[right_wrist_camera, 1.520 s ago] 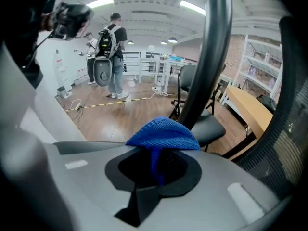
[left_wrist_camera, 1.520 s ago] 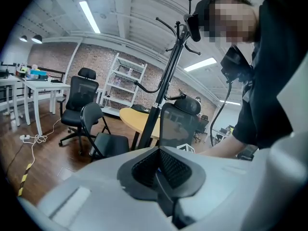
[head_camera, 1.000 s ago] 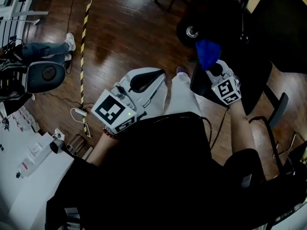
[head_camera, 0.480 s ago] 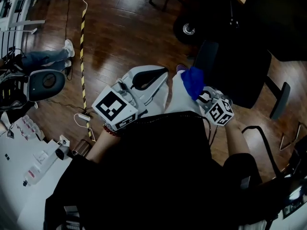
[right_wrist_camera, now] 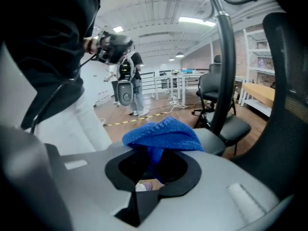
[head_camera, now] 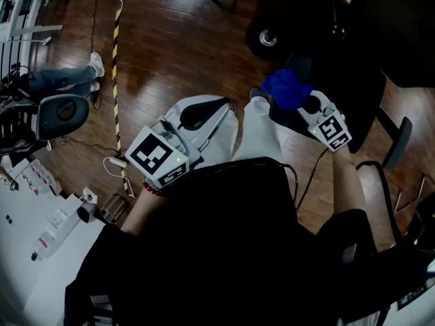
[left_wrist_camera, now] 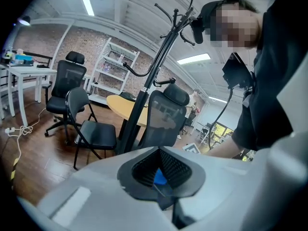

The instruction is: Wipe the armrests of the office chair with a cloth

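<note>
1. Cloth [head_camera: 285, 87] in the head view: blue, bunched up, clamped in the right gripper [head_camera: 298, 99] at the right of the picture. Held over the near edge of the black office chair [head_camera: 353, 94]; contact with the chair not discernible from here. One armrest [head_camera: 396, 141] further right, well apart from the cloth. Left gripper [head_camera: 219, 106] lower and to the left, above the wooden floor [head_camera: 170, 39], away from the chair. Yellow-and-black tape [head_camera: 117, 53] stretched along the floor at the left.

2. Left gripper view: left gripper [left_wrist_camera: 160, 160] with jaws drawn together at the tips. Ribbed pads [left_wrist_camera: 175, 170] sloping into a narrow V, nothing gripped. A speck of blue visible through the opening between them. Beyond the jaws, a black coat stand [left_wrist_camera: 154, 76] with a mesh-backed chair [left_wrist_camera: 166, 114] just beside it. A folding chair [left_wrist_camera: 91, 129] to the left and a round yellow table [left_wrist_camera: 122, 107] behind.

3. Right gripper view: right gripper [right_wrist_camera: 153, 153] clenched on the cloth [right_wrist_camera: 163, 131]. One fold pinched between the jaws, the rest mounded on top of them. A black mesh back [right_wrist_camera: 288, 95] close at the right edge. Behind the cloth, a dark pole [right_wrist_camera: 222, 66] and a grey seat [right_wrist_camera: 231, 126].
</note>
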Motion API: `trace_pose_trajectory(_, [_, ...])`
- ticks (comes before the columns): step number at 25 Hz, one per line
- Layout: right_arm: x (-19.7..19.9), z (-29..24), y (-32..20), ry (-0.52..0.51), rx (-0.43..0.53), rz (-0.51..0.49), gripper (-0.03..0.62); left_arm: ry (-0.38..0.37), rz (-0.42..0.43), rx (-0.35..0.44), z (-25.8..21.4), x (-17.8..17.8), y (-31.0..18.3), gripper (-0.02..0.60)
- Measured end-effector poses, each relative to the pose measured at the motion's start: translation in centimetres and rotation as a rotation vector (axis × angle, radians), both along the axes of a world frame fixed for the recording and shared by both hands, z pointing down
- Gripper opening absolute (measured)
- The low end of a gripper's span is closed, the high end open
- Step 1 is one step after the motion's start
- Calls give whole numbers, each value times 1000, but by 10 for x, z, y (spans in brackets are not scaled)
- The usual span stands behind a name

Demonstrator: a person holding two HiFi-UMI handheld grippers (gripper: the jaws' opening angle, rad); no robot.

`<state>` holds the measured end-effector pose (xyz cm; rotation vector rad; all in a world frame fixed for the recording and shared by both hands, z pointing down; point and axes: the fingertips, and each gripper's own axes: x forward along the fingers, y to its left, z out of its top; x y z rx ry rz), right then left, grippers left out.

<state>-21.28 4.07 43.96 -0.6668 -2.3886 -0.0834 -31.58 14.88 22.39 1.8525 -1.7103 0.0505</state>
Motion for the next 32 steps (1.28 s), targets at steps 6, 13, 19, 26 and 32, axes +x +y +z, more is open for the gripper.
trace_pose_trajectory(6, [-56,1,-89,-56,95,211,60,2,-38,-7,1,-2,6,6])
trace_pose_trajectory(13, [-44,-1,-83,-35,102,238,60,-3,-48,-9,-3,-2,-2,6])
trace_pose_trajectory(19, [6,5,-41,-10,55,191,61,-96,54,-10,-8,14,-26,6])
trace_pose_trajectory(26, [58,8,25,60,22,14,61,-60,85,-6,-3,26,-39,6])
trace_pose_trajectory(32, [91,11,61,137,3,-56,60,-37,61,50,-3,28,-45,6])
